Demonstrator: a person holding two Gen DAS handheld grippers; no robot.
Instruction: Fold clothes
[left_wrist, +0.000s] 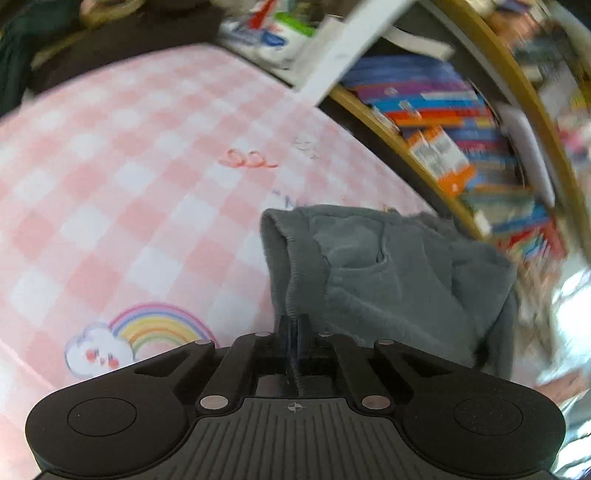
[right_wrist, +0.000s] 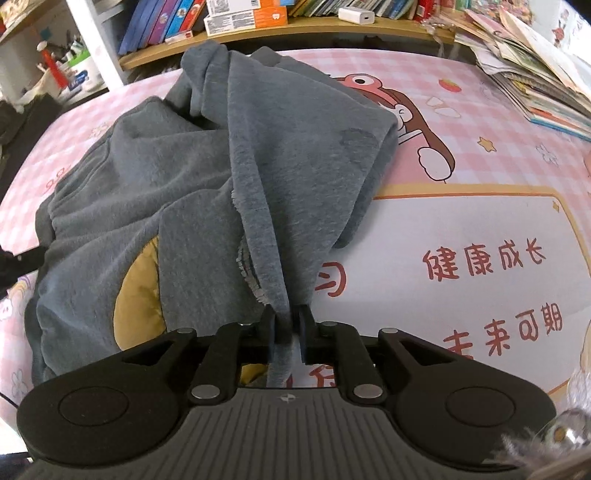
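A grey fleece garment with a mustard-yellow patch lies rumpled on a pink checked table cover. My right gripper is shut on a fold of its edge, which rises taut from the pile into the jaws. In the left wrist view the same grey garment hangs to the right over the cover. My left gripper is shut on its hem. The left view is motion-blurred.
A wooden bookshelf with books and boxes runs along the far edge of the table; it also shows in the left wrist view. A stack of picture books lies at the far right. Printed cartoons and red characters cover the cloth.
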